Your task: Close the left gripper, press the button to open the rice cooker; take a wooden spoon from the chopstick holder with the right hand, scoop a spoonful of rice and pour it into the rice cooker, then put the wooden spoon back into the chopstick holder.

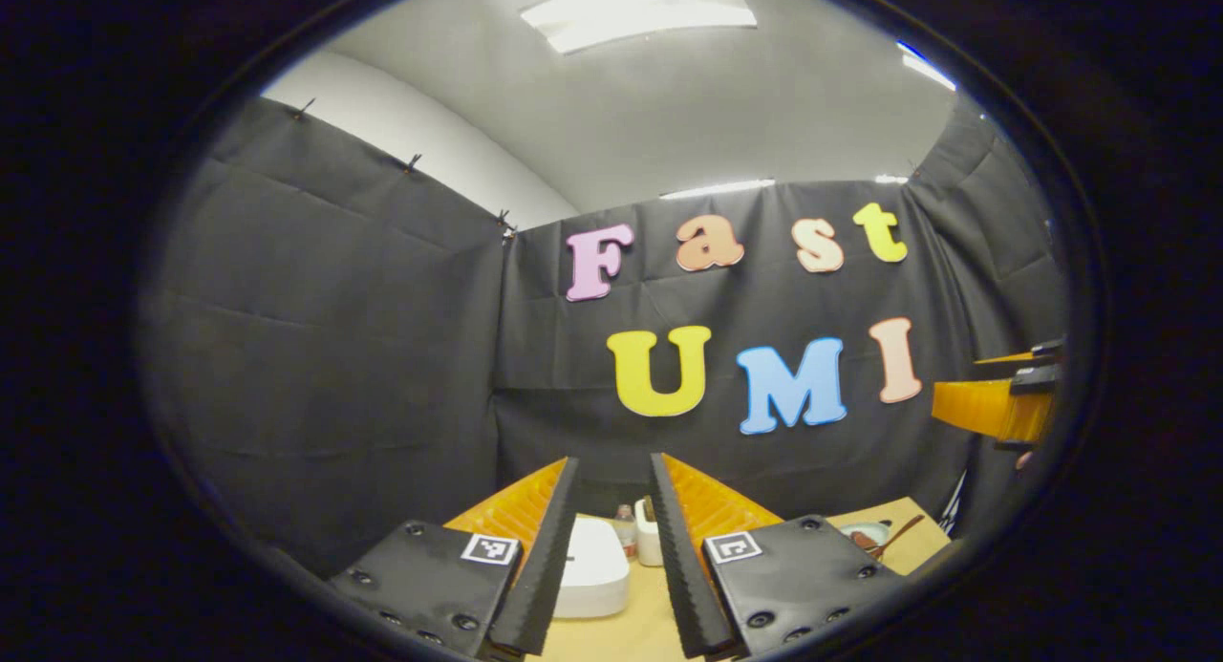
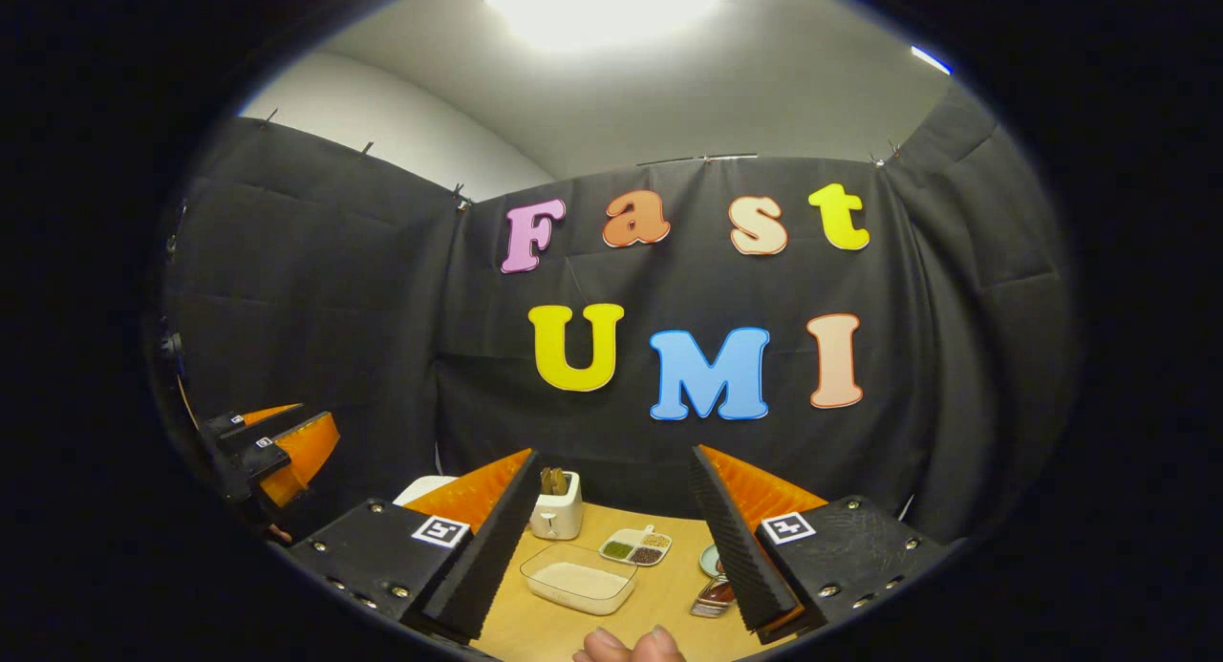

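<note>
Left hand-held gripper (image 1: 614,547): jaws apart, empty, above white rice cooker (image 1: 592,566) on tabletop (image 1: 640,624). Right hand-held gripper (image 2: 611,538): jaws wide, empty. Holder (image 2: 557,511) with spoons at back; rice tub (image 2: 578,578) just before it.

Handheld two-finger grippers, pair, with operator's fingertips

Left gripper (image 1: 614,547): two wedge-shaped ribbed fingers with saw-toothed inner edges, each on a flat plate carrying round screws and one square black-and-white marker. Right gripper (image 2: 611,538): same build, same screws and markers. Bare fingertips (image 2: 631,645) at the right gripper view's lower edge; no sleeve visible.
</note>
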Available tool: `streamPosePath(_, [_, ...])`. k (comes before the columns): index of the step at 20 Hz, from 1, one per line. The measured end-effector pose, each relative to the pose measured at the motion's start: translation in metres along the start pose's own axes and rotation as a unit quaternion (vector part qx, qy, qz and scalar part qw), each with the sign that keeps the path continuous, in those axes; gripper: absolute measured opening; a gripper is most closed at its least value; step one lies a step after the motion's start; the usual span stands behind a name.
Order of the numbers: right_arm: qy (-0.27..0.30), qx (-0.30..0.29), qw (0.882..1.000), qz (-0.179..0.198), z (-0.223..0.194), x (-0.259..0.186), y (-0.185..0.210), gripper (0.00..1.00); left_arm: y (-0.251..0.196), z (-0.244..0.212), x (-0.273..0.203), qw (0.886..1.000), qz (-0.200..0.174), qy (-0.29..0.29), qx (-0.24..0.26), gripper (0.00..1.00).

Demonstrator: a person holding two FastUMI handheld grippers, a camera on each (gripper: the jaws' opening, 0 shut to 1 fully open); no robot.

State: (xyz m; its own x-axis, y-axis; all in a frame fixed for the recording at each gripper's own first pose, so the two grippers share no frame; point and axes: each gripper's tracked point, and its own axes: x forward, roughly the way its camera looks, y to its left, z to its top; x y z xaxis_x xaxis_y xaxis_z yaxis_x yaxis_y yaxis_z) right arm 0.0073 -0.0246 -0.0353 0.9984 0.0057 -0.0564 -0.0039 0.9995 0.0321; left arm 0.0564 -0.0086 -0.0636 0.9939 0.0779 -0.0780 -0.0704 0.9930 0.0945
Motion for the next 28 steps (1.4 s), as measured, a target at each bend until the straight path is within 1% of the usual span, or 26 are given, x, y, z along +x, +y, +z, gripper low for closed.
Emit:
streamPosePath(2, [0.001,-0.003,1.000,-0.013,-0.001,0.013,0.005,0.95,0.017,-0.023,0.025,1.000,0.013,0.011,0.012,0.39])
streamPosePath(3, [0.005,-0.002,1.000,-0.028,-0.003,0.020,0.007,0.95,0.029,-0.042,0.042,0.999,0.016,0.026,0.017,0.32])
streamPosePath(5, [0.010,0.010,0.999,-0.046,-0.002,0.030,0.021,0.95,0.039,-0.083,0.075,0.997,0.009,0.069,0.012,0.18])
streamPosePath(6, [0.005,0.008,0.998,-0.055,0.003,0.035,0.026,0.95,0.047,-0.105,0.091,0.996,0.008,0.090,0.004,0.14])
streamPosePath(7, [0.005,-0.002,0.998,-0.070,0.004,0.039,0.027,0.95,0.057,-0.126,0.107,0.994,0.008,0.112,-0.003,0.17])
streamPosePath(8, [0.005,-0.013,0.996,-0.083,0.006,0.042,0.029,0.95,0.065,-0.148,0.125,0.991,0.010,0.130,-0.009,0.10])
streamPosePath(10, [0.011,-0.033,0.994,-0.100,0.006,0.047,0.038,0.95,0.077,-0.193,0.159,0.986,0.010,0.168,-0.014,0.09])
streamPosePath(12, [0.017,-0.050,0.992,-0.119,0.004,0.051,0.044,0.95,0.092,-0.238,0.185,0.977,0.013,0.213,-0.007,0.10])
streamPosePath(14, [0.034,-0.065,0.989,-0.132,-0.005,0.056,0.049,0.95,0.096,-0.283,0.211,0.967,0.014,0.254,-0.006,0.09])
streamPosePath(16, [0.054,-0.078,0.984,-0.148,-0.015,0.059,0.047,0.95,0.093,-0.315,0.235,0.959,0.006,0.282,-0.016,0.09])
streamPosePath(19, [0.077,-0.087,0.980,-0.164,-0.026,0.067,0.045,0.95,0.087,-0.355,0.251,0.947,-0.001,0.321,-0.006,0.08])
streamPosePath(21, [0.084,-0.093,0.978,-0.168,-0.028,0.073,0.047,0.95,0.080,-0.376,0.257,0.937,-0.010,0.348,-0.012,0.09])
streamPosePath(22, [0.087,-0.094,0.977,-0.169,-0.029,0.076,0.048,0.95,0.075,-0.388,0.257,0.930,-0.016,0.366,-0.015,0.09])
streamPosePath(23, [0.089,-0.094,0.977,-0.168,-0.031,0.076,0.050,0.95,0.071,-0.406,0.252,0.921,-0.023,0.389,-0.011,0.09])
streamPosePath(24, [0.089,-0.095,0.977,-0.167,-0.031,0.079,0.051,0.95,0.070,-0.414,0.247,0.912,-0.023,0.410,-0.003,0.09])
streamPosePath(25, [0.089,-0.096,0.978,-0.165,-0.032,0.080,0.054,0.95,0.070,-0.410,0.257,0.923,-0.025,0.384,0.006,0.09])
streamPosePath(26, [0.091,-0.095,0.978,-0.163,-0.034,0.081,0.056,0.95,0.069,-0.412,0.259,0.918,-0.027,0.396,0.020,0.09])
streamPosePath(27, [0.092,-0.094,0.978,-0.159,-0.037,0.083,0.058,0.95,0.070,-0.410,0.254,0.917,-0.029,0.398,0.030,0.08])
streamPosePath(28, [0.092,-0.092,0.979,-0.157,-0.037,0.085,0.061,0.95,0.072,-0.402,0.256,0.923,-0.028,0.382,0.033,0.10])
